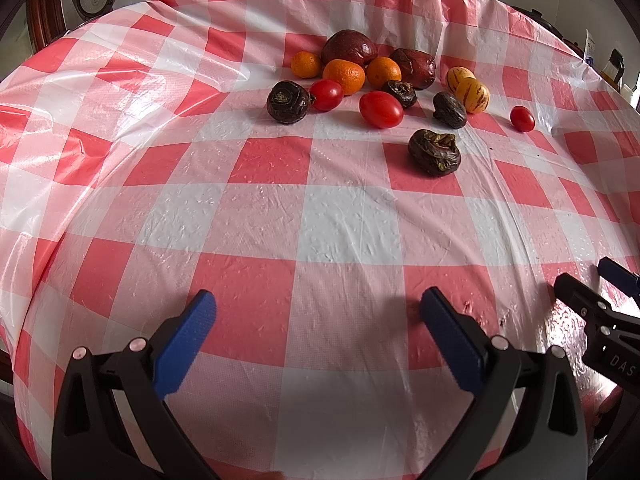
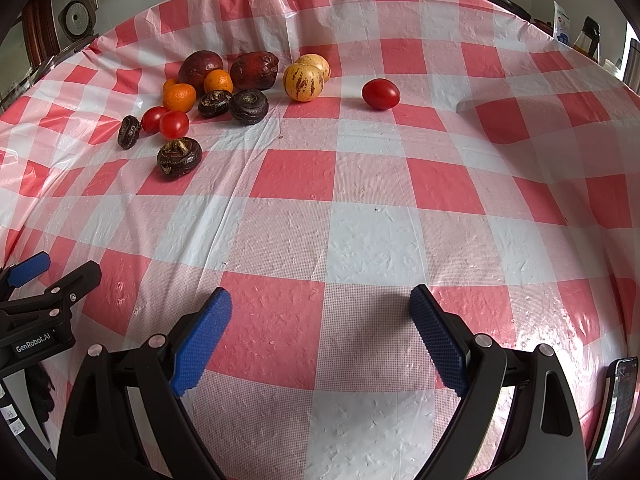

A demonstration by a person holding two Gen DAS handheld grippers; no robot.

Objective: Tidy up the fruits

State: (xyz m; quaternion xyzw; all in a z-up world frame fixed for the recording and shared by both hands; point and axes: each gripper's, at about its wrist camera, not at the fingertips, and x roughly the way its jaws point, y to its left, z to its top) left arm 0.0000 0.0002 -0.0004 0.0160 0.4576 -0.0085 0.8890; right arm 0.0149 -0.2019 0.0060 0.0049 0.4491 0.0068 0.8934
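The fruits are gathered in a loose mixed pile on the far part of the desk [image 1: 328,216], which is covered by a red-and-white checked plastic cloth. In the left wrist view, three oranges [image 1: 344,76], two large dark red fruits [image 1: 349,47], several wrinkled dark fruits [image 1: 434,152], three red tomatoes [image 1: 381,109] and two yellow striped fruits [image 1: 473,94] are seen. One tomato [image 2: 381,94] lies apart to the right of the pile, and one wrinkled fruit lies nearest.

Several risks can be judged from here. The round tomatoes and oranges are likely to roll if nudged, since many touch one another; a grasp on one could scatter its neighbours. The wrinkled fruits and tomatoes look soft and could be crushed by too firm a squeeze. The thin cloth is creased and could be dragged by a low approach, shifting the whole pile.

The left gripper [image 1: 316,316] is held spread wide with nothing between its blue fingers [image 1: 188,344], well short of the fruits. The right gripper [image 2: 320,312] is likewise released and empty, its fingers [image 2: 438,340] wide apart above bare cloth. Whether either touches the cloth cannot be told.
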